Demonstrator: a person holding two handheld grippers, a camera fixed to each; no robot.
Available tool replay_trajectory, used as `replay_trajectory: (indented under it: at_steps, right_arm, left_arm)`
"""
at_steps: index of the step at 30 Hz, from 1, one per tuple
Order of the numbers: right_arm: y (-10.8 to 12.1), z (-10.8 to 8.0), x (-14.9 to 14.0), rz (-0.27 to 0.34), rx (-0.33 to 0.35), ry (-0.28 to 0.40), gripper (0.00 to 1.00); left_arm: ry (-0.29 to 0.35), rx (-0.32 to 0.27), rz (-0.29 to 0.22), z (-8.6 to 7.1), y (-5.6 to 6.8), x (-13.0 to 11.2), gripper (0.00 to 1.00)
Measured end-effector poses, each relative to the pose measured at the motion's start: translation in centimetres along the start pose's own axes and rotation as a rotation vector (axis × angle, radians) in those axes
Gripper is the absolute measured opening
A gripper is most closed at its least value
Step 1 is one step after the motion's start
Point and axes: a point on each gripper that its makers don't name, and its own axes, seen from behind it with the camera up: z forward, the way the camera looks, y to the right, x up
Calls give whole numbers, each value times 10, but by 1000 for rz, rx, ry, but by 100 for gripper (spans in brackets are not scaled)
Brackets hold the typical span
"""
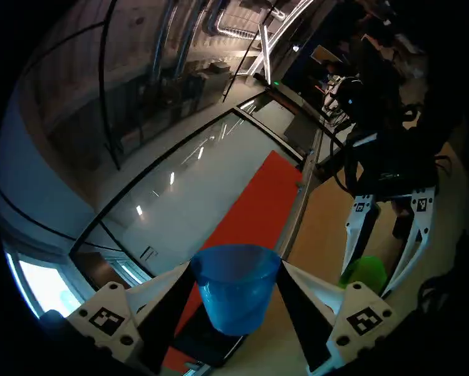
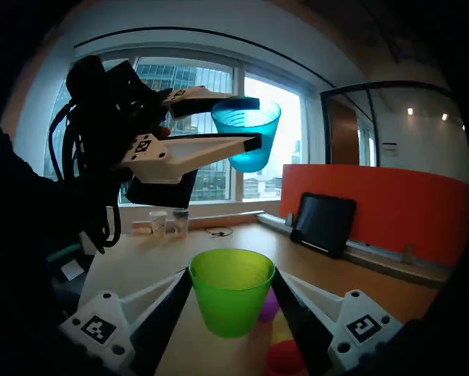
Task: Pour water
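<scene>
Right gripper view: right gripper [image 2: 232, 274] jaws clamp the green cup [image 2: 231, 308] upright above the worktop [image 2: 140, 263]. The left gripper [image 2: 258, 123] jaws clamp the blue cup [image 2: 247, 156] higher, beyond. Centre its rim over the green mouth, then tip slowly.

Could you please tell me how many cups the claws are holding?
2. The translucent blue plastic cup is gripped in the left claw, raised; the lime-green plastic cup sits in the right claw, lower, above the wooden table. Other coloured items beneath it are partly hidden.
</scene>
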Motion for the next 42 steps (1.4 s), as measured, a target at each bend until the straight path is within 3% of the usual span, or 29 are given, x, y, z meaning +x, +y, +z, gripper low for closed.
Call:
replay_trajectory:
  at_steps: [24, 42]
  right_arm:
    - [4, -4, -1, -3, 0, -1, 92]
    - [4, -4, 1, -7, 0, 8, 92]
  left_arm:
    - [5, 27, 189, 4, -4, 9, 88]
    - [0, 41, 266, -2, -7, 8, 88]
